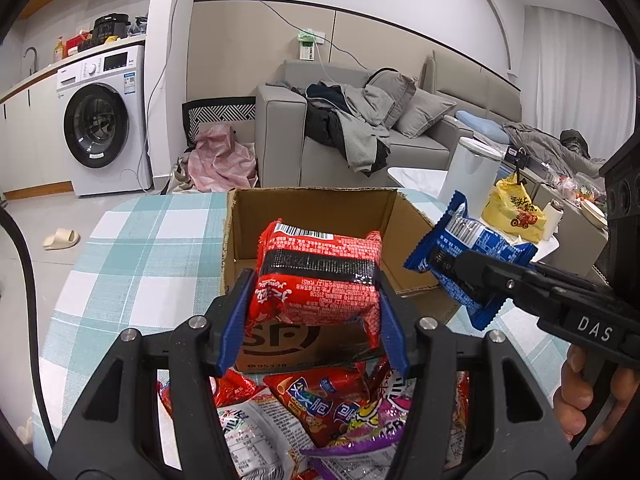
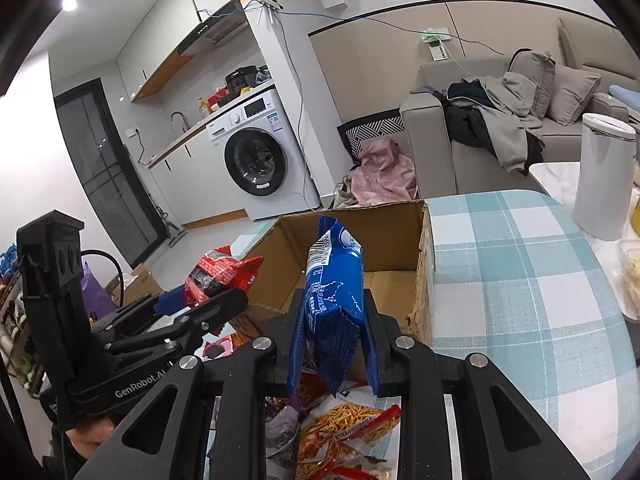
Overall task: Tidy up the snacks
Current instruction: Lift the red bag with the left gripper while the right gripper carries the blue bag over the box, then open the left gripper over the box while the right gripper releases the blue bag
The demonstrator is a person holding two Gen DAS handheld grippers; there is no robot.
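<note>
My left gripper (image 1: 316, 296) is shut on a red snack packet (image 1: 320, 276), held in the air at the near edge of an open cardboard box (image 1: 308, 208) on the checked tablecloth. My right gripper (image 2: 334, 320) is shut on a blue snack packet (image 2: 334, 284), held upright on edge just before the same box (image 2: 396, 236). In the left wrist view the right gripper (image 1: 460, 270) and its blue packet (image 1: 472, 256) hang to the right of the box. In the right wrist view the left gripper (image 2: 208, 300) and red packet (image 2: 220, 272) sit left of it. Several loose snack bags (image 1: 332, 412) lie below both grippers.
A white cylindrical bin (image 2: 604, 176) and a yellow bag (image 1: 514, 212) stand to the right of the table (image 2: 520, 264). A grey sofa (image 1: 360, 128) piled with clothes and a washing machine (image 1: 100, 120) are behind. A hand (image 1: 584, 392) holds the right gripper's handle.
</note>
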